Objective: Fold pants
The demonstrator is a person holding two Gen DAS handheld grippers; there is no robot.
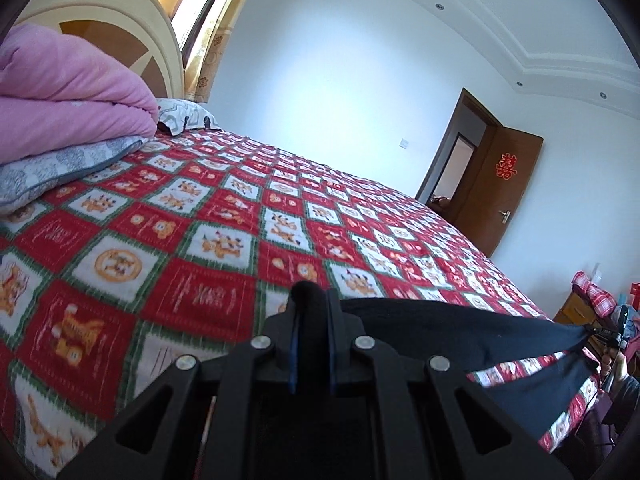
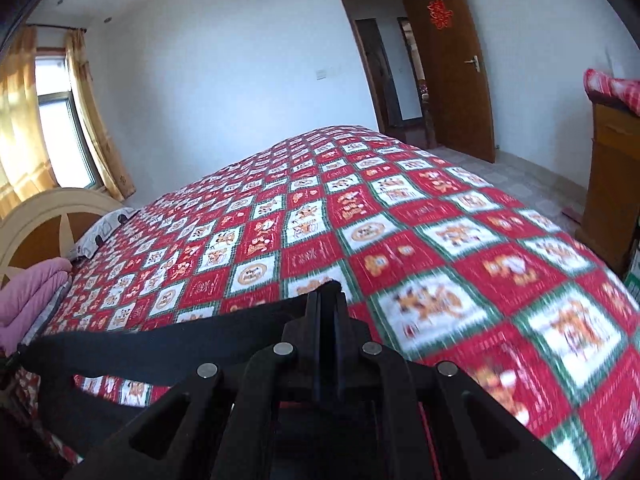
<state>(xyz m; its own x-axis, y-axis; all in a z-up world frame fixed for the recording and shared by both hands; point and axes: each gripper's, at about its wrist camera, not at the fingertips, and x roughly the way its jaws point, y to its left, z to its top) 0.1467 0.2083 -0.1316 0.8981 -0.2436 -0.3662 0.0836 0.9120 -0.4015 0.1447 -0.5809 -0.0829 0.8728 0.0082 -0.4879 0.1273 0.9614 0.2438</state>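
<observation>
Pants (image 1: 460,320), black and soft, hang stretched between the 2 tongs above the near edge of the bed (image 1: 224,224), whose red, white and green checked cover lies flat and bare beneath them. The left tongs (image 1: 311,300) are clenched on one end of the dark cloth, a small tuft of it bunched up past the tips. The right tongs (image 2: 326,300) are clenched on the other end, with the fabric running off to the left in that view as a taut band and a second strip sagging below it. In the left wrist view the right tongs show small at the far right edge, with the cloth pulled to a point there. The garment looks to be held in the air and not yet laid on the cover, so the fold itself seems still ahead. The main risk is a slip: each grip takes only a narrow pinch of a soft knit, and pulling the hands further apart could drag an end free. The sagging lower strip could also land twisted or creased and spoil the fold line. A pink quilt (image 1: 68,92) and grey pillow (image 1: 60,168) sit stacked near the headboard (image 1: 120,20), well apart from the cloth.
</observation>
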